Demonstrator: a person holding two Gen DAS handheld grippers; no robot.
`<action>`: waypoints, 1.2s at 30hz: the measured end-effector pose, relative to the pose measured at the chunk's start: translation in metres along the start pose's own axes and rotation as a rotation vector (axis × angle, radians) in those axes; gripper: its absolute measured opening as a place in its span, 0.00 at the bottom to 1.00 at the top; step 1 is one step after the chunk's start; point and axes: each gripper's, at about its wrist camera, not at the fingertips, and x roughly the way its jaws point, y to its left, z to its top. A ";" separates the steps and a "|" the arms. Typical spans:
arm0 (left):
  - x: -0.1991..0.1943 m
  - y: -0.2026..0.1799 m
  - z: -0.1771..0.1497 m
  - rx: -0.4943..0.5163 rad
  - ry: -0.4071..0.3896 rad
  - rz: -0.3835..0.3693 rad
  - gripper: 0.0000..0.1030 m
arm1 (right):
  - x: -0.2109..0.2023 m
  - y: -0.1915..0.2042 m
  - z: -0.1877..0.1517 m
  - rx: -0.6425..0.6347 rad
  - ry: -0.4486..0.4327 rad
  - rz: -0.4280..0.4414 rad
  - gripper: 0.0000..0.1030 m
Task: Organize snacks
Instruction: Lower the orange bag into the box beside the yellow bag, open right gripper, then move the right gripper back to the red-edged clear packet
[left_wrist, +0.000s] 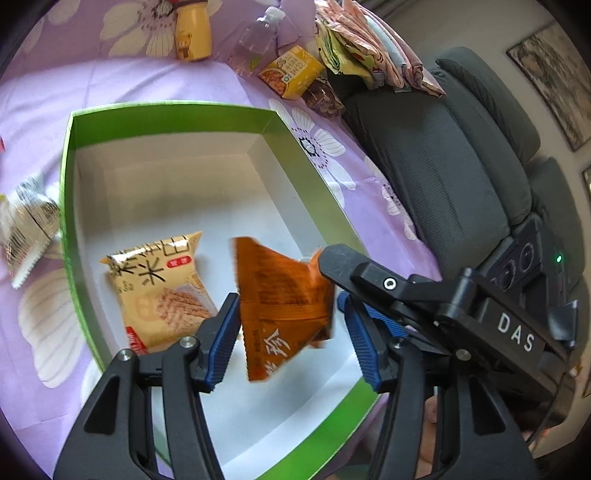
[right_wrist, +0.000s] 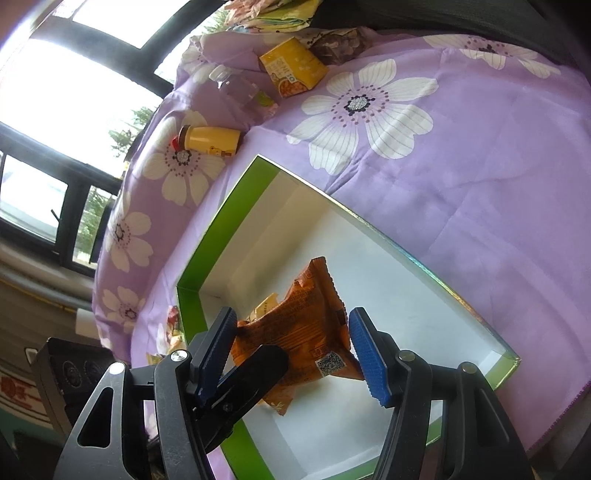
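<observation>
A green box (left_wrist: 166, 109) with a white inside lies on a purple floral quilt (right_wrist: 461, 177). A yellow snack packet (left_wrist: 159, 288) rests on its floor. Above the floor hangs an orange snack packet (left_wrist: 280, 295), blurred in the left wrist view. My left gripper (left_wrist: 288, 306) is open around it, and its right pad stands clear of the wrapper. My right gripper (right_wrist: 291, 315) is shut on the orange packet (right_wrist: 303, 325), with a pad on each crumpled end. One right finger (left_wrist: 340, 262) shows at the packet's corner. A left finger (right_wrist: 258, 369) crosses below it.
At the quilt's far edge lie a yellow bear bottle (left_wrist: 192, 33), a clear water bottle (left_wrist: 255, 40) and a yellow carton (left_wrist: 291, 70). A silver packet (left_wrist: 26, 225) lies left of the box. A dark grey armchair (left_wrist: 443, 166) holds folded cloths (left_wrist: 362, 40).
</observation>
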 end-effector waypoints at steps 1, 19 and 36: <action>-0.003 -0.002 -0.001 0.016 -0.011 0.021 0.58 | 0.000 0.002 0.000 -0.008 -0.007 -0.020 0.62; -0.142 0.060 -0.004 -0.158 -0.347 0.287 0.89 | -0.013 0.048 -0.016 -0.191 -0.134 -0.194 0.77; -0.255 0.207 -0.057 -0.391 -0.481 0.608 0.95 | 0.006 0.101 -0.049 -0.379 -0.095 -0.177 0.81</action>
